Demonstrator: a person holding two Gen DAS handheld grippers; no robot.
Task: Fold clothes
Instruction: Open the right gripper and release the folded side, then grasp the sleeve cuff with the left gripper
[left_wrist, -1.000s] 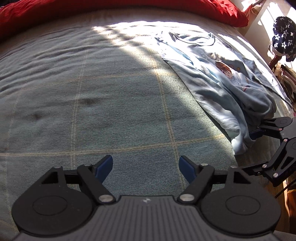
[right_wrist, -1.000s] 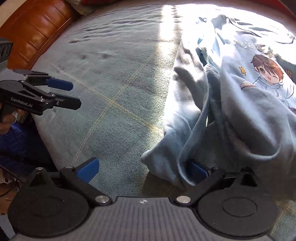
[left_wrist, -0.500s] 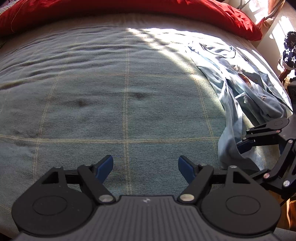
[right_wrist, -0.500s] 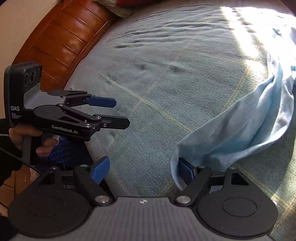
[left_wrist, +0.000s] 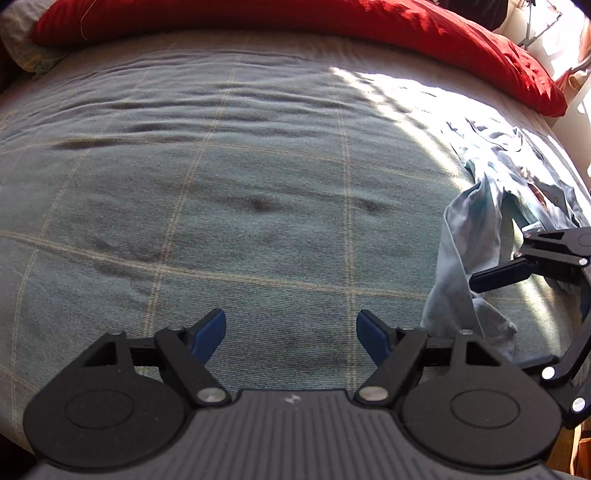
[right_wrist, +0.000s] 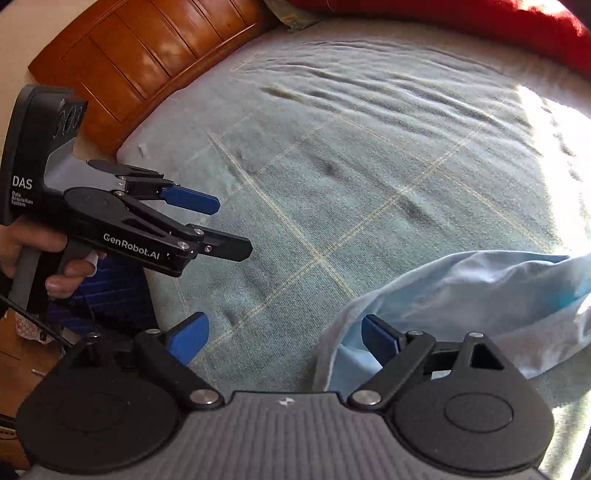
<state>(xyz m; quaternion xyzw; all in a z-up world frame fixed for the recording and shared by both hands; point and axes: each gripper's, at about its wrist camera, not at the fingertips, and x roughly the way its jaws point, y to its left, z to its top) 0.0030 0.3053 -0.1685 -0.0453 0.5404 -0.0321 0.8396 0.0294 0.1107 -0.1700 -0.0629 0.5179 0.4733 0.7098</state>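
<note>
On the grey-green checked bedspread (left_wrist: 258, 192) a light blue printed shirt (left_wrist: 480, 236) lies bunched toward the sunlit right side, its hem trailing to the right gripper (right_wrist: 284, 339). That gripper's jaws are opening, the cloth draped against the right pad without being pinched. Over bare bedspread, the left gripper (left_wrist: 291, 332) has its jaws apart with nothing between them. A red pillow (left_wrist: 332, 22) lies along the far edge, a wooden headboard (right_wrist: 140, 55) at the left
</note>
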